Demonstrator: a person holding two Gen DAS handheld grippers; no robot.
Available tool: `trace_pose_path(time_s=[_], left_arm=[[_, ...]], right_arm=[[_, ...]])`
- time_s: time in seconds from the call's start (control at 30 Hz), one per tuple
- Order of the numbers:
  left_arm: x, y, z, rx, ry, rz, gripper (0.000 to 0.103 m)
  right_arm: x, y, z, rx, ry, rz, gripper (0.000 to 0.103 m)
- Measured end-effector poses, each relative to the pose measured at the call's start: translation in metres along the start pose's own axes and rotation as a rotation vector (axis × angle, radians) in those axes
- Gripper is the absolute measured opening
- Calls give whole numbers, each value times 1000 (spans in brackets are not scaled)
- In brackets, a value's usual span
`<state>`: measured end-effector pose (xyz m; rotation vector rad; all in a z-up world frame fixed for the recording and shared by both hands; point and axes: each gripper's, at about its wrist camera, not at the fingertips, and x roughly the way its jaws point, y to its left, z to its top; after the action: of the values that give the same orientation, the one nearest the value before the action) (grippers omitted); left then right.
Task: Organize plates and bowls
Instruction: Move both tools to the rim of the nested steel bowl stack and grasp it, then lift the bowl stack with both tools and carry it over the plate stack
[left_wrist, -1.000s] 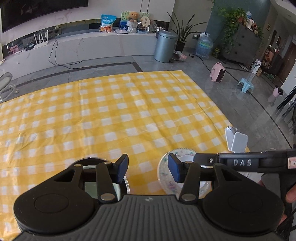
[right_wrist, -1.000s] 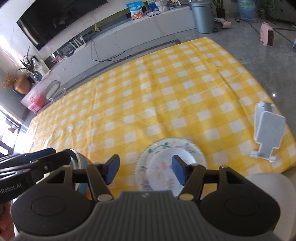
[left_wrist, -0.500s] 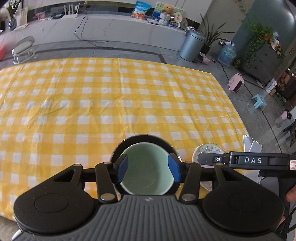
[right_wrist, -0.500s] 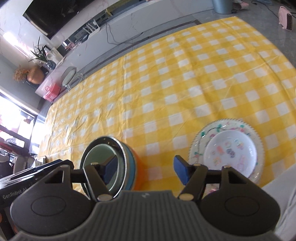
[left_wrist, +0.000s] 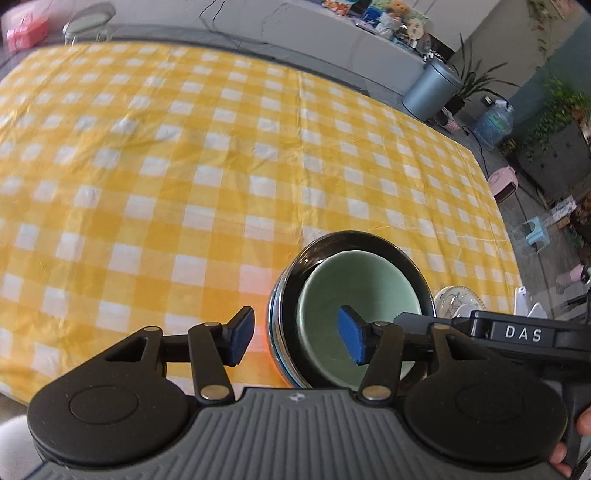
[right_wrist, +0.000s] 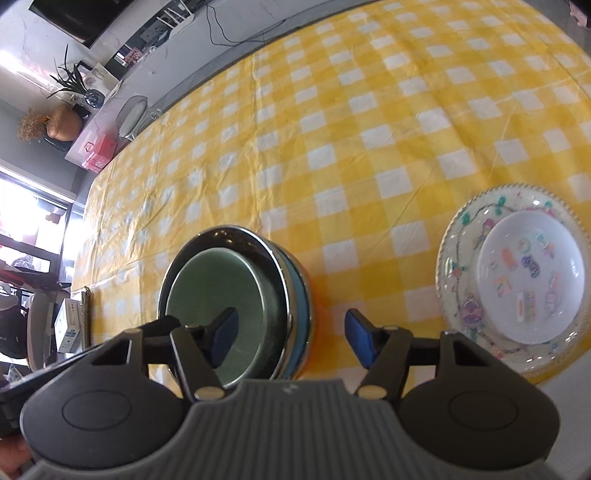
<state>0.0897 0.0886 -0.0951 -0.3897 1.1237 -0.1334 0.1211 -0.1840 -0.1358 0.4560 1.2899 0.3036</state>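
A green bowl (left_wrist: 354, 295) sits nested inside a stack of bowls (right_wrist: 295, 291) near the front edge of the yellow checked tablecloth (left_wrist: 184, 166), with a small white plate (right_wrist: 532, 277) resting on a larger patterned plate (right_wrist: 458, 266) well to its right. The left gripper (left_wrist: 291, 334) and the right gripper (right_wrist: 290, 338) both hang over the stack's rim with jaws wide, holding nothing.
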Motion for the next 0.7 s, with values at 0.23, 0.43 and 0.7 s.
trace_pose_path(time_s=[0.23, 0.43, 0.7], left_arm=[[16, 8, 3, -61, 20, -3, 59], [29, 7, 3, -75, 52, -3, 53], [40, 6, 4, -75, 73, 3, 51]], right_arm=[[17, 0, 1, 21, 19, -11, 56], [25, -3, 3, 44, 27, -15, 49], [31, -10, 2, 66, 39, -2, 42]])
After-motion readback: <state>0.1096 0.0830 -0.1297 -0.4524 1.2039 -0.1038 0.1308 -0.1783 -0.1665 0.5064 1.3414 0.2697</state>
